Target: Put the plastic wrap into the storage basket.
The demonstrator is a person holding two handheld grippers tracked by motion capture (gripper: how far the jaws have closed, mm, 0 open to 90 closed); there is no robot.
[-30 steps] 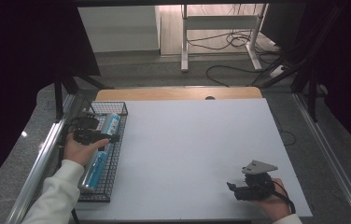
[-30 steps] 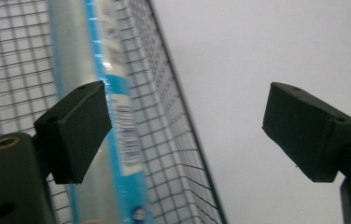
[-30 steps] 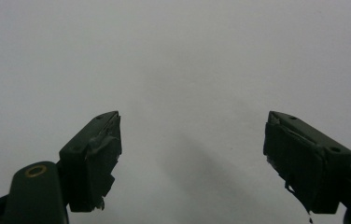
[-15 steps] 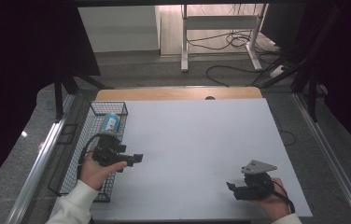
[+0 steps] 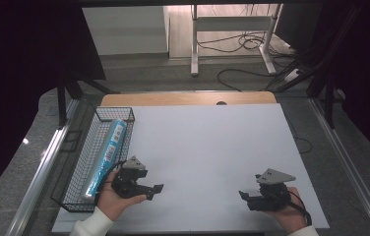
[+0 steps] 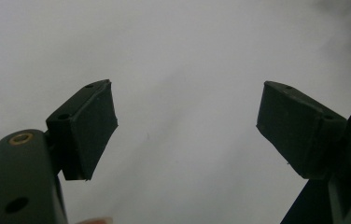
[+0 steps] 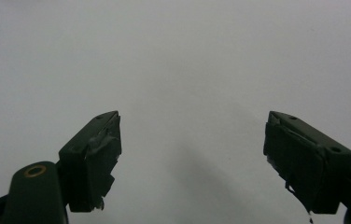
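Since a second ago the left gripper (image 5: 154, 191) has come out of the wire basket (image 5: 75, 189) and moved toward the near side and to the right, so that it now sits over the white table (image 5: 207, 147) just right of the basket's near end, held in the left hand (image 5: 115, 199). Back then it was inside the basket, down at the blue tube; half a second ago it was already at the basket's right rim. The blue tube (image 5: 107, 152) now lies alone in the basket, lengthwise from far to near, its near end just left of the left hand and apart from the jaws. The left gripper's jaws have just been closing, yet in the left gripper view (image 6: 187, 126) they stand well apart, with nothing between the pads but bare white table, and they point right, away from the tube. The right gripper (image 5: 244, 195) rests in the right hand (image 5: 286, 216) at the near right of the table, in the same spot as before, well apart from the basket. In the right gripper view (image 7: 190, 154) its jaws gape wide and grip nothing, with plain table beyond them.
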